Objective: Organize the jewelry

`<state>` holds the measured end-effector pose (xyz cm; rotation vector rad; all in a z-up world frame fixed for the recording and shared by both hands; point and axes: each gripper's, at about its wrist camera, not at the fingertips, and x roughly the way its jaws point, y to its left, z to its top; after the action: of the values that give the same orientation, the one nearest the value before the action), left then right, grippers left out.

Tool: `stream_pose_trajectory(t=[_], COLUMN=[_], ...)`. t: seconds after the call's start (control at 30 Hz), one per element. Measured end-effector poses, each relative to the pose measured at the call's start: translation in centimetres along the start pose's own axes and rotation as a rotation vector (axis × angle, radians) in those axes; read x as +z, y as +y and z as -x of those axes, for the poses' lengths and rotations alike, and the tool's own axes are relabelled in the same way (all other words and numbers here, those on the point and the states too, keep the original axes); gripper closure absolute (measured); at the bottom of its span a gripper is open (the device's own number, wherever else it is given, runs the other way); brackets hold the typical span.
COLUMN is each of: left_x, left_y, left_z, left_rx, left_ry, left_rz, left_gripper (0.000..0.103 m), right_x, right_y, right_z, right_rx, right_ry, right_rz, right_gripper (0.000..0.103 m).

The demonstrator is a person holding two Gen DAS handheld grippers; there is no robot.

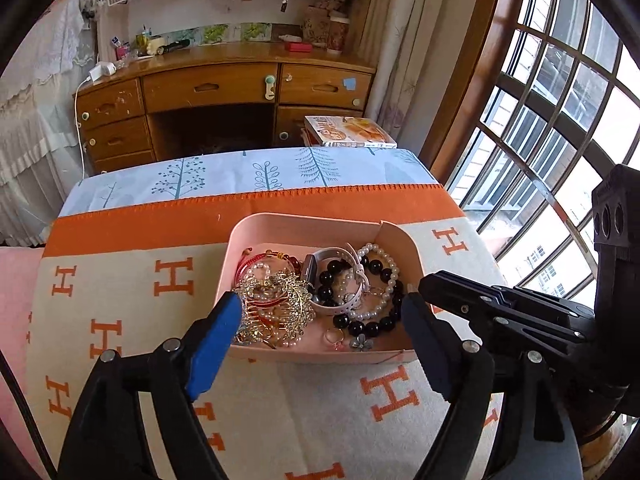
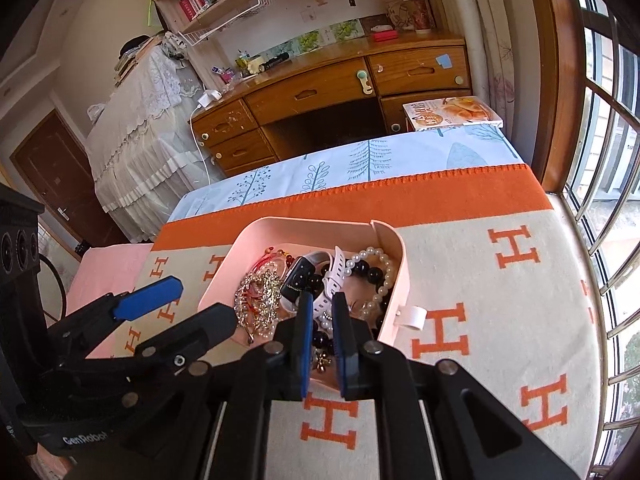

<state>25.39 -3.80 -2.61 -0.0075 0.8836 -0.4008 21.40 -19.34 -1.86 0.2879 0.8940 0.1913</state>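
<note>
A pink tray (image 1: 300, 224) (image 2: 256, 252) full of jewelry sits on the cream and orange H-patterned blanket. Inside lie a gold rhinestone hair comb (image 1: 276, 308), a white smartwatch (image 1: 340, 280) (image 2: 298, 276), a black bead bracelet (image 1: 364, 324), a pearl bracelet (image 1: 384, 272) (image 2: 380, 264), a ring (image 1: 334, 338) and a flower charm (image 1: 362, 342). My left gripper (image 1: 320, 312) is open, its blue fingers straddling the tray's near part. My right gripper (image 2: 322, 312) is nearly closed with a narrow gap, over the tray's near edge above the white watch strap (image 2: 326, 300); nothing is clearly held.
A wooden desk (image 1: 224, 84) with drawers stands beyond the table. A book (image 1: 348, 132) lies at the table's far edge. A barred window (image 1: 560, 120) runs along the right side. A light tree-print cloth (image 1: 248, 172) covers the far part of the table.
</note>
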Motion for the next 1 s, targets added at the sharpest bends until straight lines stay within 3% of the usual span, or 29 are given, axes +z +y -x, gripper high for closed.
stream_pose_trajectory(t=[0.3,0.37,0.47,0.7,0.77,1.0], left_x=[-2.3,-3.1,-4.7,-9.4,-10.7,-14.7], left_y=[0.3,0.4,0.0,-1.7,-2.2,-2.2], left_z=[3.8,4.7,6.3,9.5,10.7,13.5], left_rx=[0.131,0.164,0.211,0.324,0.353,0.357], left_ry=[-0.032,-0.030,-0.035,-0.021,-0.040,-0.042], left_rz=[0.023,0.033,0.027,-0.011,-0.022,0.045], left_gripper=[0.007,0.002,0.001,0.001,0.001,0.001], right_x=[-2.1,-2.9,-4.2,-8.0,-9.2,-13.7], right_y=[0.9,1.4,2.0,3.2,3.5,4.8], right_z=[3.4,4.4,6.2,10.0,10.7,13.0], right_rx=[0.006,0.002,-0.018,-0.029,-0.037,-0.064], right_ry=[-0.035,-0.046,-0.081,-0.133,-0.135,-0.150], right_rz=[0.000,0.005,0.006,0.000,-0.002,0.031], right_gripper=[0.093,0.087,0.072,0.071,0.061,0.053])
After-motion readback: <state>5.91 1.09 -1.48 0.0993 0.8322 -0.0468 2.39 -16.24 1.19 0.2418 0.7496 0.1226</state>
